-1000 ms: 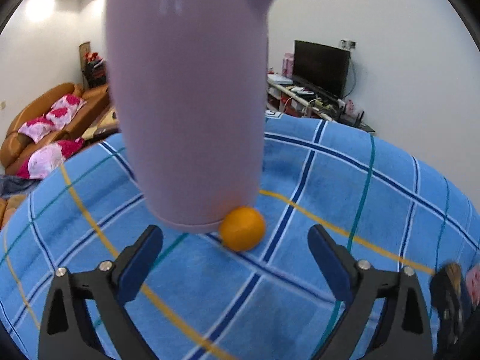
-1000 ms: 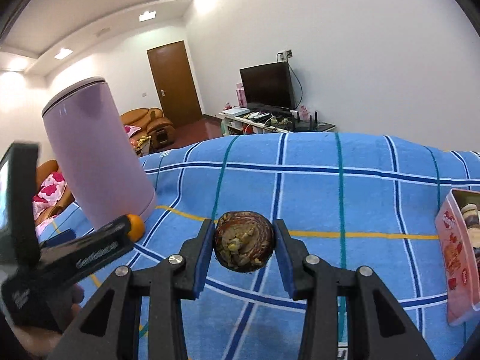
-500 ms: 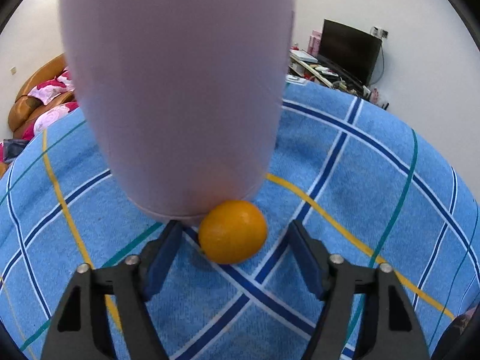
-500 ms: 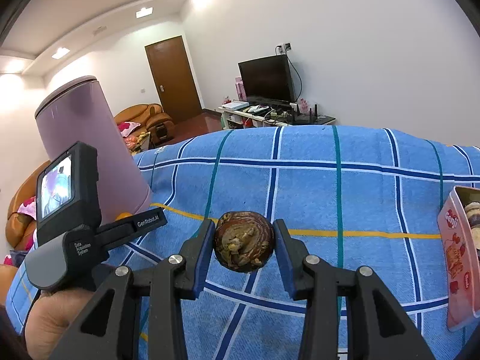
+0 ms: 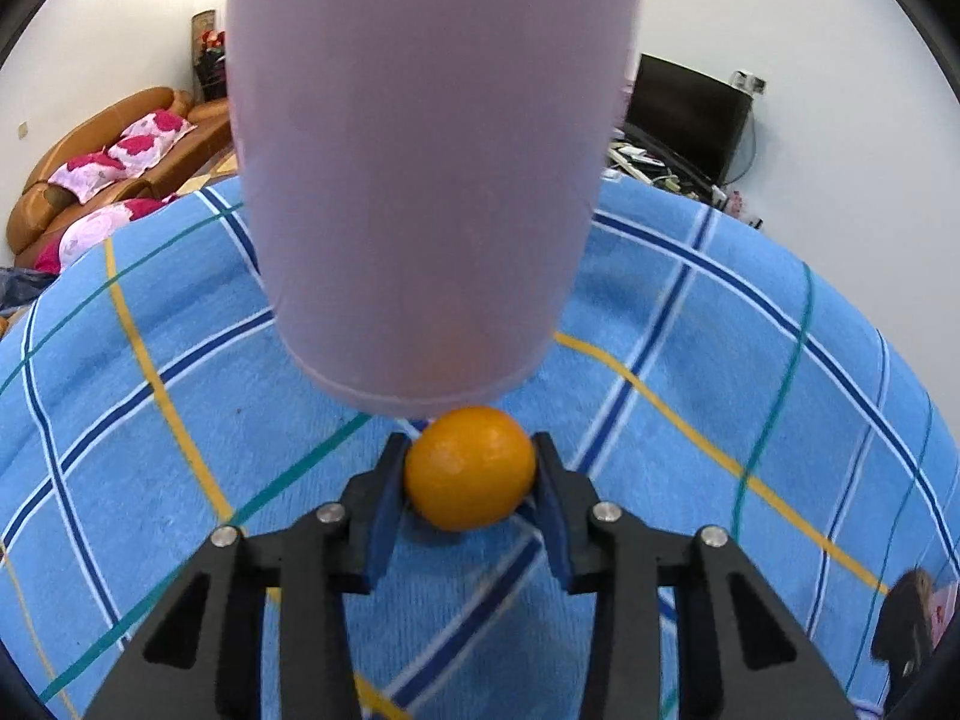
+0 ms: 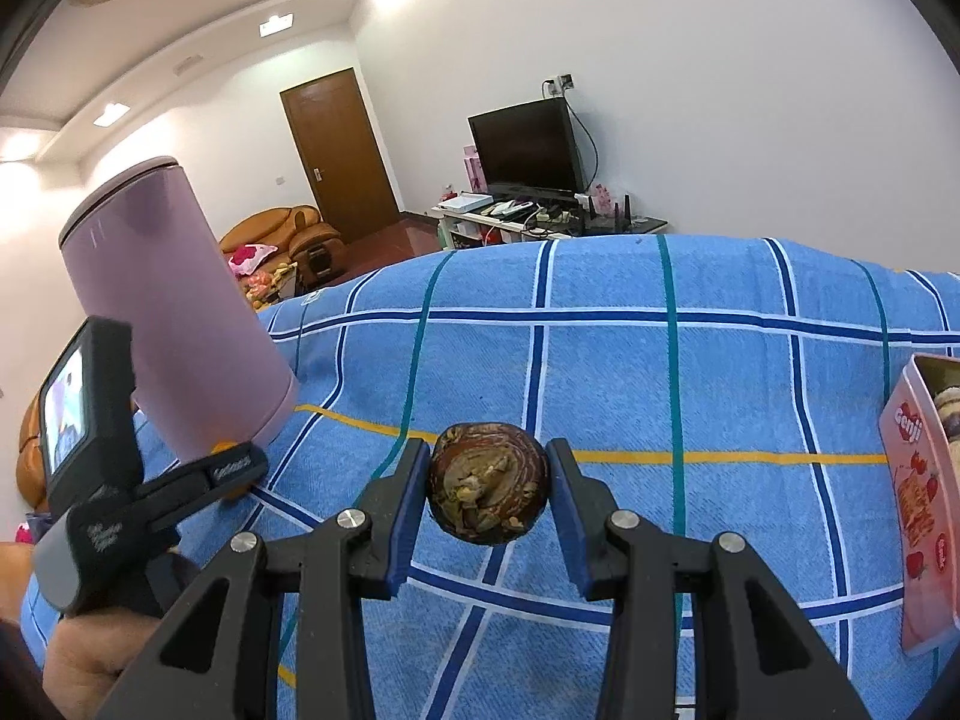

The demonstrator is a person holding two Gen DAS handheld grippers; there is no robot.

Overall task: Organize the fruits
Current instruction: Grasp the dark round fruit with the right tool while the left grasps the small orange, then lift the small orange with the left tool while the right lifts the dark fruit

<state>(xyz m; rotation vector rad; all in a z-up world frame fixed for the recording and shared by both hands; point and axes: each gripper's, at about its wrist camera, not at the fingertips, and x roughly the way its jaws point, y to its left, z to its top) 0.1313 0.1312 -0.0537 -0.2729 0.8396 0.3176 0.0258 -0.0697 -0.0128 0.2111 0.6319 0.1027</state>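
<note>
My left gripper (image 5: 469,471) is shut on a small orange (image 5: 469,468) that rests on the blue checked cloth right at the foot of a tall pink canister (image 5: 420,168). In the right wrist view the left gripper (image 6: 231,468) shows at the canister's base (image 6: 180,324), with only a sliver of the orange visible. My right gripper (image 6: 487,495) is shut on a brown, dried-looking round fruit (image 6: 487,491) and holds it just above the cloth.
A pink snack box (image 6: 924,498) stands open at the right edge of the blue checked cloth (image 6: 660,360). The pink canister stands close in front of the left gripper. A sofa, a TV stand and a door lie beyond the table.
My left gripper moved forward around the orange and closed on it. My right gripper has kept its hold on the brown fruit and barely moved.
</note>
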